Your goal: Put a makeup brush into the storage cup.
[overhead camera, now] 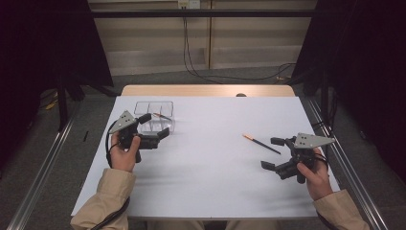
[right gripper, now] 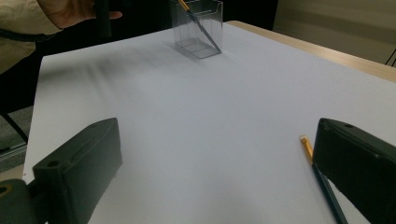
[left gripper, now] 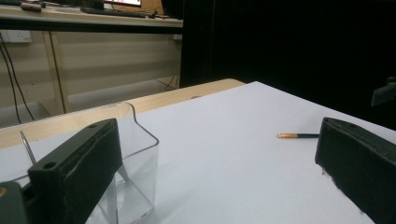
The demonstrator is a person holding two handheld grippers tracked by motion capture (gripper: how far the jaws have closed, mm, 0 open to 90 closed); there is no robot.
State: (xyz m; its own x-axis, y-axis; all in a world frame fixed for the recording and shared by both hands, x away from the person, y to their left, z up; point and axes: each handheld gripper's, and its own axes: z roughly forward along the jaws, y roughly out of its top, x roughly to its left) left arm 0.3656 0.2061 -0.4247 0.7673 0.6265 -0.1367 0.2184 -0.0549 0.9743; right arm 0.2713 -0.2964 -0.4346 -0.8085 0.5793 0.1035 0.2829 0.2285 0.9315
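Nearby, slim dark pencil (overhead camera: pixel 261 144) lies on smooth white table (overhead camera: pixel 206 167).

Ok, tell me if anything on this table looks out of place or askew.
One pencil lies loose on the white table, just ahead of the open right claw, while another pencil stands slanted in the clear holder beside the open left claw. Nothing looks spilled or damaged.

At the lower left and lower right of the high view, the person wore tan long sleeves (overhead camera: pixel 106 195). Each hand carried a black two-jaw tool: the left tool (overhead camera: pixel 158 126) and right tool (overhead camera: pixel 270 153) were both topped by a grey three-cornered plate. A black cable trailed along the left sleeve.
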